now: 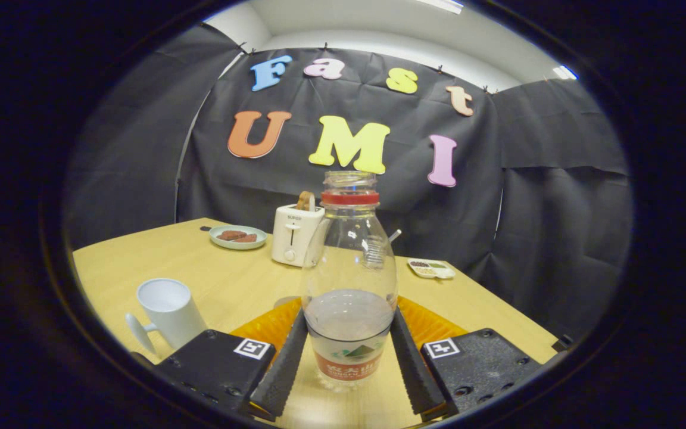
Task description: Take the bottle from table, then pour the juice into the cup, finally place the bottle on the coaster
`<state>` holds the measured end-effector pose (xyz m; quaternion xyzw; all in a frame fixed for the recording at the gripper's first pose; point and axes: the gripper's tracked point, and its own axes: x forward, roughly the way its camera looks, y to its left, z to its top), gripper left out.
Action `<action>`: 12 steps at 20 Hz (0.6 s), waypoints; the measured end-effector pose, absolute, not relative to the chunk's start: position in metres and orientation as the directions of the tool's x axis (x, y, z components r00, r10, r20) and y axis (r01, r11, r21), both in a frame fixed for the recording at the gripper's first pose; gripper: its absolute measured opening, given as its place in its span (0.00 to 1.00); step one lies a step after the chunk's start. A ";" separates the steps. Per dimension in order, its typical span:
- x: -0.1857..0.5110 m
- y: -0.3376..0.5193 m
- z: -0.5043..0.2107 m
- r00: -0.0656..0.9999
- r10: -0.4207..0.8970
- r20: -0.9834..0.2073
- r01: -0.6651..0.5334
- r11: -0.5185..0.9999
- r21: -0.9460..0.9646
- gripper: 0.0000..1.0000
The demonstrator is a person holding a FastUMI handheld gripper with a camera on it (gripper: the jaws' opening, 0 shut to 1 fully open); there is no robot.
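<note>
The gripper [348, 333] had its two ribbed fingers [286, 363] pressed against either side of the bottle [349, 280], pinching its lower body just above the label. The bottle stood upright between them, cap off, with a red ring at its neck and clear liquid filling only its lower part. Directly behind the bottle, an orange coaster [432, 325] lay flat on the wooden table [200, 262], its ridged rim showing on both sides of the fingers. To the left of the bottle, well apart from it, stood a white cup [167, 310] with its handle turned toward the table's near edge. Bare tabletop lay between the cup and the bottle. Farther behind the bottle stood a white toaster [295, 233], with a plate [237, 236] holding something brown to its left. A small dish [431, 269] sat behind and right of the bottle, near the table's far edge.
</note>
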<state>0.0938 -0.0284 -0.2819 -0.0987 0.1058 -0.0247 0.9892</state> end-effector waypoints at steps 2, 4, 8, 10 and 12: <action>0.092 -0.026 -0.263 0.982 -0.062 -0.177 0.024 0.978 -0.209 0.79; 0.088 -0.029 -0.252 0.981 -0.065 -0.180 0.018 0.968 -0.251 0.79; 0.086 -0.037 -0.233 0.986 -0.076 -0.149 0.025 0.947 -0.321 0.79; 0.084 -0.039 -0.228 0.986 -0.078 -0.148 0.017 0.928 -0.373 0.79; 0.084 -0.033 -0.227 0.986 -0.055 -0.154 -0.015 0.907 -0.421 0.79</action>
